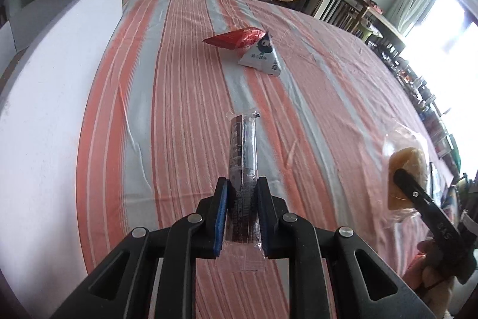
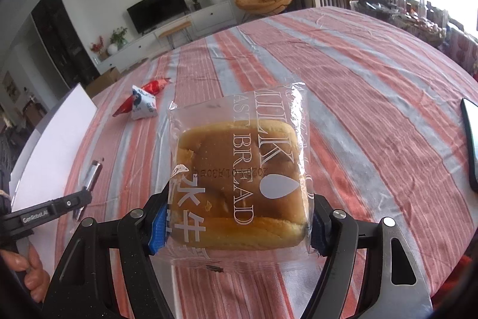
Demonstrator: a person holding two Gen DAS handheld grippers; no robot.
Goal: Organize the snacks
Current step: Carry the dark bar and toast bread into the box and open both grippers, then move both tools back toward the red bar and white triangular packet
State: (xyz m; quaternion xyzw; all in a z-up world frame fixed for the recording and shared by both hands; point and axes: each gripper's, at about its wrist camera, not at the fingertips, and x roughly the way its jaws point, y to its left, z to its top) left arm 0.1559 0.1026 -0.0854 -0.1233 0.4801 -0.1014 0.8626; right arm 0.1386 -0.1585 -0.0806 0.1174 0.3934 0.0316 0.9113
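My left gripper (image 1: 242,184) is shut on a dark snack stick (image 1: 242,148) in a clear wrapper, which points up and away over the striped cloth (image 1: 179,109). In the right wrist view, the same stick (image 2: 92,174) pokes out of the left gripper (image 2: 85,196). My right gripper (image 2: 239,205) is shut on a clear packet of milk toast bread (image 2: 239,169), held by both sides above the cloth. That bread (image 1: 409,166) also shows at the right edge of the left wrist view. Farther off on the cloth, a red packet (image 1: 236,38) and a white triangular packet (image 1: 264,56) touch each other.
A white board (image 1: 44,109) stands along the left side of the table. A dark phone (image 2: 470,139) lies at the table's right edge. A person's hand (image 2: 33,268) grips the left tool. Chairs and a TV unit stand beyond the table.
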